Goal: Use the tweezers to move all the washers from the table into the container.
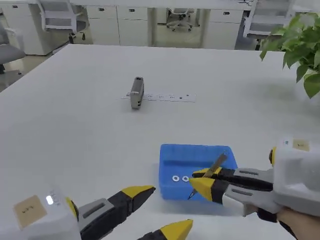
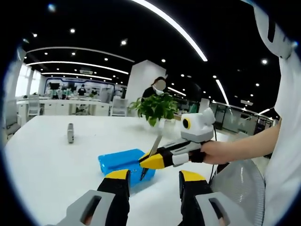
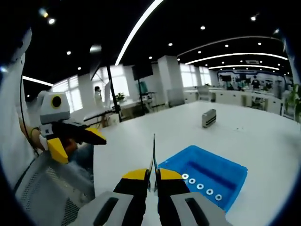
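On the white table (image 1: 75, 125), right tool (image 1: 196, 180) pinches tweezers (image 1: 217, 164) at the blue container (image 1: 172, 155); left tool (image 1: 171, 206) gapes empty

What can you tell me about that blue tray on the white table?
The blue container is a shallow rectangular tray with a raised rim and rounded corners, plastic by its look. It sits flat on the white table. Five small metal washers lie in a row on its floor. The tweezers, clamped in the right tool, point down over its near side; contact can't be judged.
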A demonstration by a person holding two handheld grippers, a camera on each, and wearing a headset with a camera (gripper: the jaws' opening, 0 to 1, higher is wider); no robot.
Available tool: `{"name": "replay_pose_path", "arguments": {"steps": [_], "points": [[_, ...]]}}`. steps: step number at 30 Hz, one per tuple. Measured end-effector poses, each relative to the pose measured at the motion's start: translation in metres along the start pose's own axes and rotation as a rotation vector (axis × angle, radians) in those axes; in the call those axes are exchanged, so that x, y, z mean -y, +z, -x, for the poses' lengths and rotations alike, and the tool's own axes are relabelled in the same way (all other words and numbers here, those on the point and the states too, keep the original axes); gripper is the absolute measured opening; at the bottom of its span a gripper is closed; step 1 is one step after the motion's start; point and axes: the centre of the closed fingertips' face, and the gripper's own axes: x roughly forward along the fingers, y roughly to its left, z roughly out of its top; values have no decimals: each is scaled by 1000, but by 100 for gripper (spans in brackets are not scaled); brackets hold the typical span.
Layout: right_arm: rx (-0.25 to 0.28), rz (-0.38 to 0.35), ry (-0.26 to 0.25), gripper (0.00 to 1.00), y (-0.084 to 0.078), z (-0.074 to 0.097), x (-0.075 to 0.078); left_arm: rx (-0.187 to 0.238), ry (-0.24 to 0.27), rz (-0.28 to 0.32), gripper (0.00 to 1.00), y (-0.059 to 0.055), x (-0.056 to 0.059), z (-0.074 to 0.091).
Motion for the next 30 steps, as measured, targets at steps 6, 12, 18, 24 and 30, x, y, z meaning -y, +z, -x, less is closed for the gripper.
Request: {"name": "replay_pose_path", "arguments": {"steps": [6, 12, 18, 24, 30], "points": [[-59, 44, 10, 4, -21, 8, -16, -74, -102, -54, 28, -7, 13, -7], [-96, 72, 3, 4, -34, 17, -21, -148, -203, -88, 22, -12, 20, -20], [-123, 100, 8, 3, -41, 21, -22, -190, -286, -129, 15, -10, 31, -34], [-171, 174, 70, 3, -49, 22, -31, -233, -356, -164, 11, -10, 39, -43], [-238, 235, 130, 3, -63, 18, -45, -288, -400, -212, 5, -13, 39, -47]]}}
